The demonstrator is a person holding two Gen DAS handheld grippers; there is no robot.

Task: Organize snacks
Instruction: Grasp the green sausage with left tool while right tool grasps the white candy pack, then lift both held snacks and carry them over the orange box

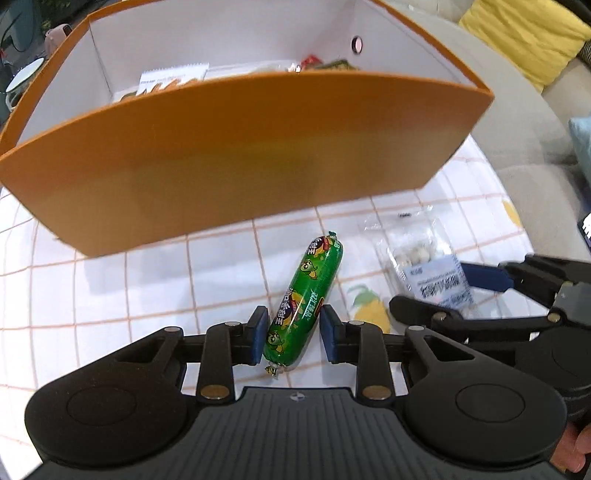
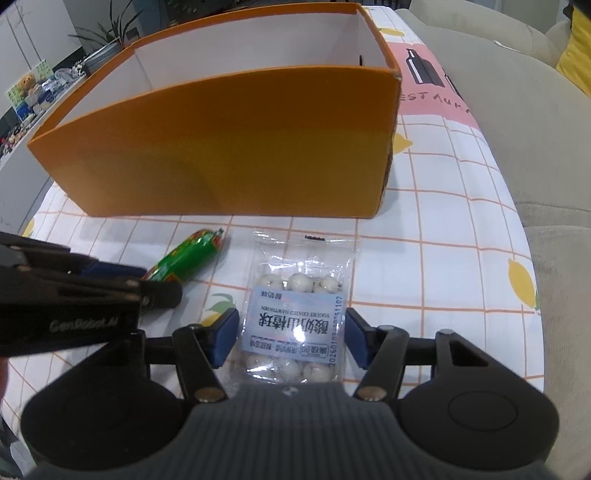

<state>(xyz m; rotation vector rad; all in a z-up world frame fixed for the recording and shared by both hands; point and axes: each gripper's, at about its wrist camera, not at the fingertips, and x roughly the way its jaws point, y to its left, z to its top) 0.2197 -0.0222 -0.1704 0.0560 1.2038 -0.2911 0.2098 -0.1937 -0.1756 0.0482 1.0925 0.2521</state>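
A green sausage stick (image 1: 304, 301) lies on the checked tablecloth in front of the orange box (image 1: 236, 162). My left gripper (image 1: 293, 332) is open, its blue pads on either side of the sausage's near half, not pressing it. A clear bag of white yogurt hawthorn balls (image 2: 295, 317) lies to the right of the sausage (image 2: 184, 258). My right gripper (image 2: 291, 338) is open, its pads on either side of the bag. The bag also shows in the left wrist view (image 1: 424, 262), with the right gripper (image 1: 443, 291) around it.
The orange box (image 2: 221, 147) stands behind both snacks with several snack packets (image 1: 173, 79) inside. A beige sofa (image 2: 517, 129) with a yellow cushion (image 1: 524, 33) is to the right. The table edge (image 2: 535, 280) curves along the right.
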